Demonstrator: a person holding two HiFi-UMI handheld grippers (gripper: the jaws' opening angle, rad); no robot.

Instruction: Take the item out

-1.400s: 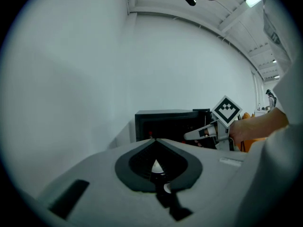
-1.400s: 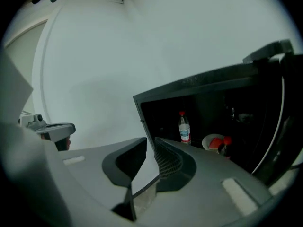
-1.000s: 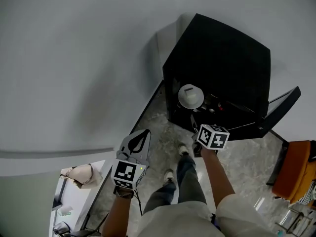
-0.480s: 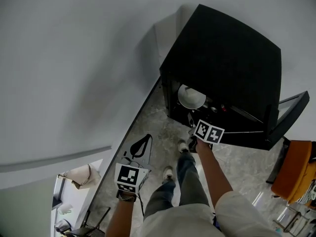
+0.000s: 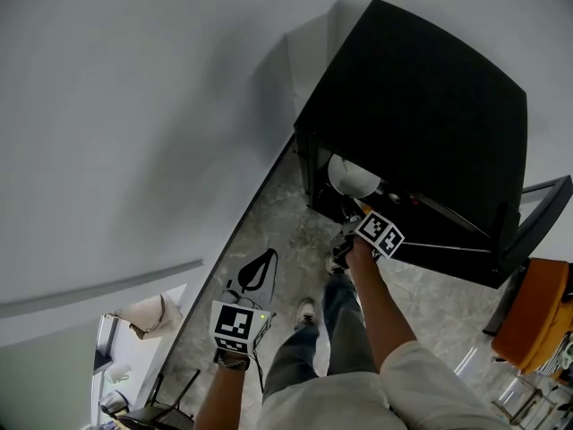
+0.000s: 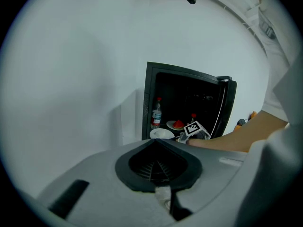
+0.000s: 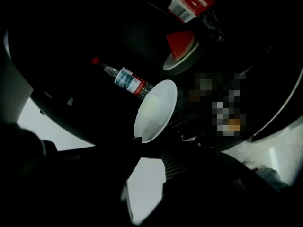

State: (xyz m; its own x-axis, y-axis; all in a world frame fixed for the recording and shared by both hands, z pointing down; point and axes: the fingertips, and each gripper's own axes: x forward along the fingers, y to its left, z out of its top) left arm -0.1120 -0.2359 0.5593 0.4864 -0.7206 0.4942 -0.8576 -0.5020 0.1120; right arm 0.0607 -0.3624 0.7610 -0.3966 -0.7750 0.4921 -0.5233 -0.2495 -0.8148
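Carefully: our right gripper (image 7: 147, 145) is opening wide, still empty, at the shallow round white plate (image 7: 156, 110); a thin rim bite could tip it.

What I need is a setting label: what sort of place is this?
Likely an indoor room: a small black fridge stands open on a stone-look floor by a white wall, holding a water bottle and a white plate.

bottle (image 7: 127, 79) and plate (image 7: 156, 111) crowd cabinet (image 5: 421, 106) opening
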